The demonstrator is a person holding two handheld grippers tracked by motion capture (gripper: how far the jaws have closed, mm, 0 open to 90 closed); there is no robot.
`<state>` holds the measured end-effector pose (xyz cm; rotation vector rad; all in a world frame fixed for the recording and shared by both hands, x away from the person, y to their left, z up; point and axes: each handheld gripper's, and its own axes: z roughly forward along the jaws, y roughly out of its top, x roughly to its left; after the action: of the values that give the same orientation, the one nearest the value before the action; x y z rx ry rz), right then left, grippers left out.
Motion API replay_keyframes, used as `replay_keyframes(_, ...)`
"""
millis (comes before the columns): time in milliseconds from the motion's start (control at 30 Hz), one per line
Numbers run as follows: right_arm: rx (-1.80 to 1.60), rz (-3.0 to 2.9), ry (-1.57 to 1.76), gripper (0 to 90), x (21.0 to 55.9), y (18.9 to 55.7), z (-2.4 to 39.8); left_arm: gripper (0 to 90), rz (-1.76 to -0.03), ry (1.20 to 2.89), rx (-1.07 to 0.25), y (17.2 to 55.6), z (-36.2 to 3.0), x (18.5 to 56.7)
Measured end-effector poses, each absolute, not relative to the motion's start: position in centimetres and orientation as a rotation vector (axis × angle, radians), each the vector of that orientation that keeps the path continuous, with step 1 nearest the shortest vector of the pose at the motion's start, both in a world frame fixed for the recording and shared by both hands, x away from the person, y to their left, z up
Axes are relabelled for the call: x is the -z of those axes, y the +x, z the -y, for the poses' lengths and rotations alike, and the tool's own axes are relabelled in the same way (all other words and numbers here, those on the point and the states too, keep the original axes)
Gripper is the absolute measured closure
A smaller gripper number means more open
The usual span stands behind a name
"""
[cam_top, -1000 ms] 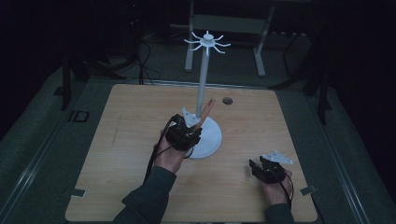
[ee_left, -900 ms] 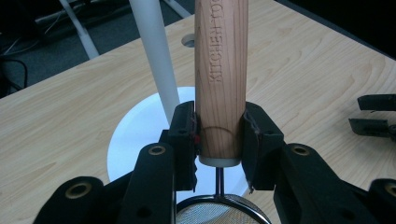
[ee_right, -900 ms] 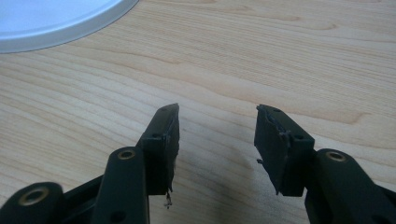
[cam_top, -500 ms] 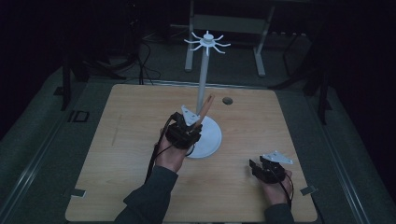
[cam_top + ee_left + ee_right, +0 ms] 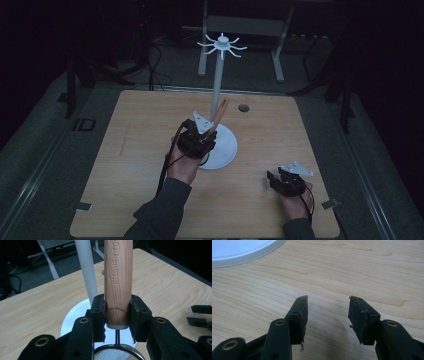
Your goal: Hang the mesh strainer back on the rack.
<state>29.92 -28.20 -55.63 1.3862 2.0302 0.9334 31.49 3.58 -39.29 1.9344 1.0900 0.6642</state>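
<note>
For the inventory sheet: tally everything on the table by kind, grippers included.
White hook stand: 1
Wooden-handled mesh strainer: 1
Grippers: 2, the left gripper shut on the strainer's handle, the right gripper open
Total: 4

Stand (image 5: 218,145) at table (image 5: 125,150) centre; strainer handle (image 5: 118,282) just right of its pole (image 5: 86,270).
</note>
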Motion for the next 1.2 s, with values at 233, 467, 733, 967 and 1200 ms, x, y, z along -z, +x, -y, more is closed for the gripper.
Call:
replay_keyframes(233,-0.932,-2.03,1.384,49.5,55.6,29.9,28.2,68.8,-1.091,1.912,-0.689,31.3,-3.5,38.9)
replay_keyframes(467,-0.926,-2.032,1.381,49.0,55.7,29.9,28.2,68.8,-1.1,1.888,-0.714,31.2,-3.6,38.7)
replay_keyframes(733,-0.927,-2.029,1.386,48.9,55.7,29.9,28.2,68.8,-1.112,1.845,-0.736,31.1,-3.7,38.4)
replay_keyframes(967,-0.922,-2.03,1.38,48.7,55.7,29.9,28.2,68.8,-1.115,1.833,-0.737,31.1,-3.6,38.1)
replay_keyframes(1200,-0.917,-2.032,1.382,48.7,55.8,29.9,28.2,68.8,-1.12,1.806,-0.75,31.0,-3.5,37.8)
